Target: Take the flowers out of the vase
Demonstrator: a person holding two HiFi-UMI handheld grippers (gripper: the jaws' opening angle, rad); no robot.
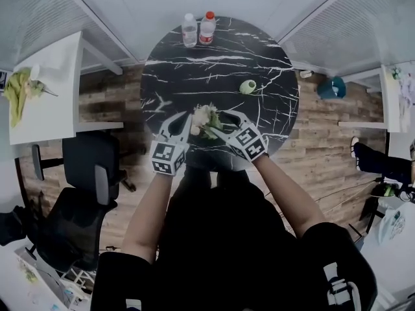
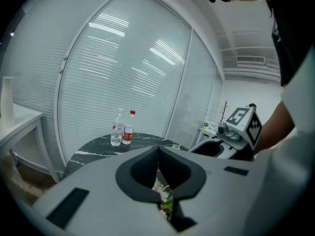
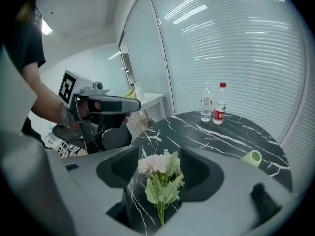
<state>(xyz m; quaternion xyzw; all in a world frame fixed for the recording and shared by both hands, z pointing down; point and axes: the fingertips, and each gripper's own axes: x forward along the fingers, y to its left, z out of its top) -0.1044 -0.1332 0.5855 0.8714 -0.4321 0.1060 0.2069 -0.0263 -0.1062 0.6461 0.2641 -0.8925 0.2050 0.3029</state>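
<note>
**Flowers (image 3: 158, 167) out, vase (image 1: 248, 87) tipped**

The person's forearms (image 1: 148, 206) reach in. Nearer the person than the vase, the flowers lie on the counter (image 1: 194, 70) between the right gripper's (image 3: 158, 151) wide jaws, stem ends hidden. The left gripper (image 2: 158, 149), pressed together empty, blocks most blooms.

The head view looks steeply down from above the person onto the round bench (image 1: 194, 70). The two gripper views ride low and close behind the jaws of the left hand-held gripper (image 1: 183, 122) and right hand-held gripper (image 1: 217, 123), facing across the bench. All three views share the two bottles (image 1: 189, 32) at its far edge.
</note>
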